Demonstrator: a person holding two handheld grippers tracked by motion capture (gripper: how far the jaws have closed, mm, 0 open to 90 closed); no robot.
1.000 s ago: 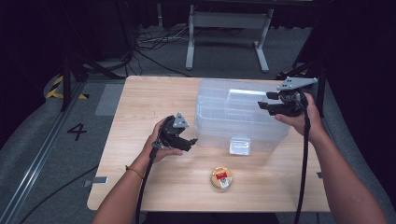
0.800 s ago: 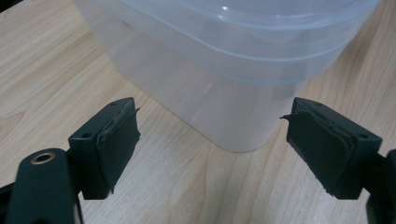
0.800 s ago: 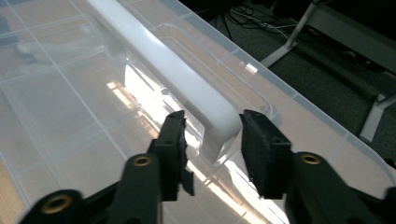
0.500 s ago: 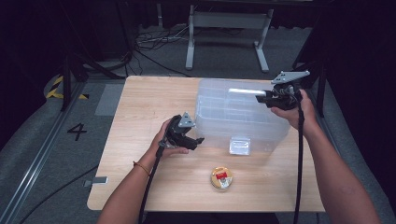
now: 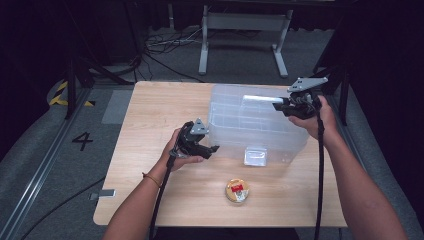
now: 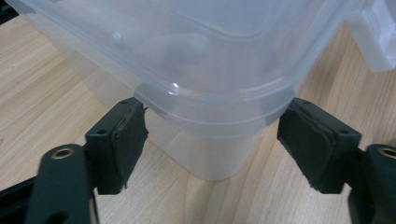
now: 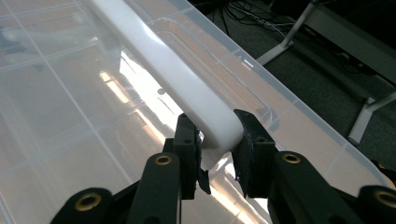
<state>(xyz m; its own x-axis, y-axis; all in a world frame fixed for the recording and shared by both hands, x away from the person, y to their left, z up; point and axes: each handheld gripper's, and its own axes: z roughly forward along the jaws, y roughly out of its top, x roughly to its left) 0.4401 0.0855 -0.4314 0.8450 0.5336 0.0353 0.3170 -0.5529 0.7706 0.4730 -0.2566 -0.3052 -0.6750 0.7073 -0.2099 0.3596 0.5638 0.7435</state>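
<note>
The large clear plastic storage box with a lid (image 5: pixel 255 125) stands on the pale wooden table (image 5: pixel 150 110), and both grippers work on it. The right gripper (image 7: pixel 216 154) has just been closing, and its jaws now clamp the rounded end of the white plastic handle (image 7: pixel 177 74) that lies on the lid; the handle runs away from the jaws, up and to the left in the right gripper view. The left gripper (image 6: pixel 212 140) stands open with its jaws just closing in: a rounded corner of the box sits between them, the left pad (image 6: pixel 128 140) at the lid's rim, the right pad (image 6: pixel 313 147) just beside the wall.

To do this well, I would bring the left jaws squarely under the rim before squeezing, steadying the box. The right grip is near the handle's tip and could slip, so any pull should stay slow and in line with the handle.
</note>
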